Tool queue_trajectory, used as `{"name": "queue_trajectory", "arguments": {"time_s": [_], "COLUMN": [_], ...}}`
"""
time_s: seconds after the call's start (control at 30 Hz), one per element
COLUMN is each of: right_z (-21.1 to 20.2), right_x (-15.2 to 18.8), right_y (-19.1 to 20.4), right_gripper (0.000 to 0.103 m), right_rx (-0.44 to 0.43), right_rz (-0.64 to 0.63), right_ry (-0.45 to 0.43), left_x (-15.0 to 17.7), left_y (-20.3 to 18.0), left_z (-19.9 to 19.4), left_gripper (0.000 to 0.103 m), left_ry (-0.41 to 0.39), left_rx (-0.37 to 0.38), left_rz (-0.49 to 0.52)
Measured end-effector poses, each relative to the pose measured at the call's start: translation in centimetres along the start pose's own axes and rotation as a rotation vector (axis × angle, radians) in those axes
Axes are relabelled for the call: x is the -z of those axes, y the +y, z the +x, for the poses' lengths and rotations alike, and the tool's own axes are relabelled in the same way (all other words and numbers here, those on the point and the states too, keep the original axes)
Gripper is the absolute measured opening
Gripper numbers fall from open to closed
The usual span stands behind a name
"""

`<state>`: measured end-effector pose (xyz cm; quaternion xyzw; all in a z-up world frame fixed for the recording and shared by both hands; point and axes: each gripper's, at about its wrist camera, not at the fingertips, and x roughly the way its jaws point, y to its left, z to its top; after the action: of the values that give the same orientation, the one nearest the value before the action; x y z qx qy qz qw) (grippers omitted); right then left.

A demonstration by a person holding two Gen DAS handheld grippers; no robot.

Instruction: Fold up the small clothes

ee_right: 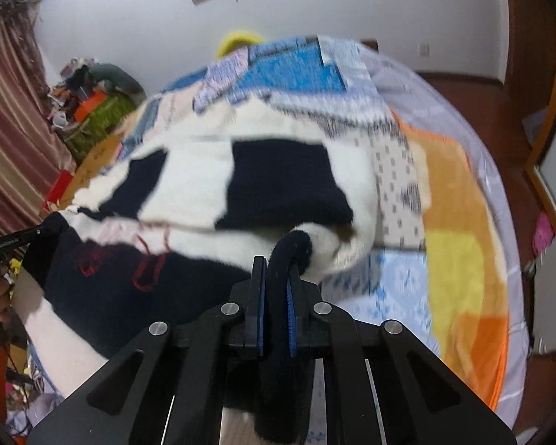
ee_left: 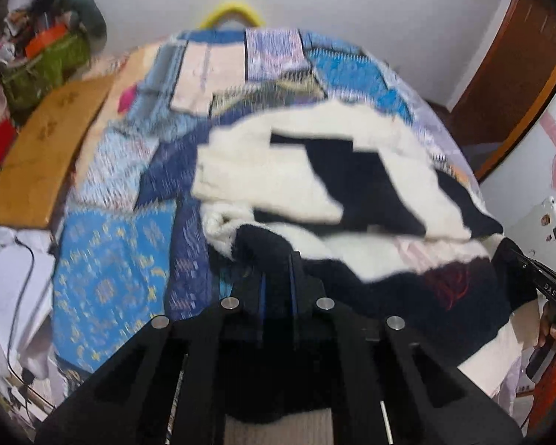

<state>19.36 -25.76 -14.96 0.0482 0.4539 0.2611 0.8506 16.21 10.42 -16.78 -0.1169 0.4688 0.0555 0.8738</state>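
Black-and-white sweater (ee_left: 315, 185) is spread on the quilted bed (ee_left: 111, 259), near edge raised. Soft, bulky, floppy: best held at hem corners. Left claw (ee_left: 276, 259) and right claw (ee_right: 276, 270) are each clamped on dark hem.

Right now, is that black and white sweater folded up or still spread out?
Partly folded: the sweater has its far part doubled over itself, while its near dark edge is pinched by both the left gripper and right gripper.

Left gripper (ee_left: 278, 259) clamped; right gripper (ee_right: 277, 263) likewise.
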Motion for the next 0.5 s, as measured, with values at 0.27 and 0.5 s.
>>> {"name": "queue_trajectory", "arguments": {"time_s": [0.27,0.5], "right_z": [-0.5,1.9], "right_x": [-3.5,-5.4], "right_y": [0.3,-0.9], "right_gripper": [0.007,0.007], "right_rx": [0.021,0.086], "right_rz": [-0.013,-0.004], "right_ry": [-0.102,-0.114], "left_x": [-3.5,-5.1], "left_y": [0.3,2.1], "left_z": [-0.8,2.9], "left_gripper": [0.009,0.008], "left_ry": [-0.088,-0.057], "left_rx": [-0.013,-0.052], "left_rz": [-0.023,-0.071]}}
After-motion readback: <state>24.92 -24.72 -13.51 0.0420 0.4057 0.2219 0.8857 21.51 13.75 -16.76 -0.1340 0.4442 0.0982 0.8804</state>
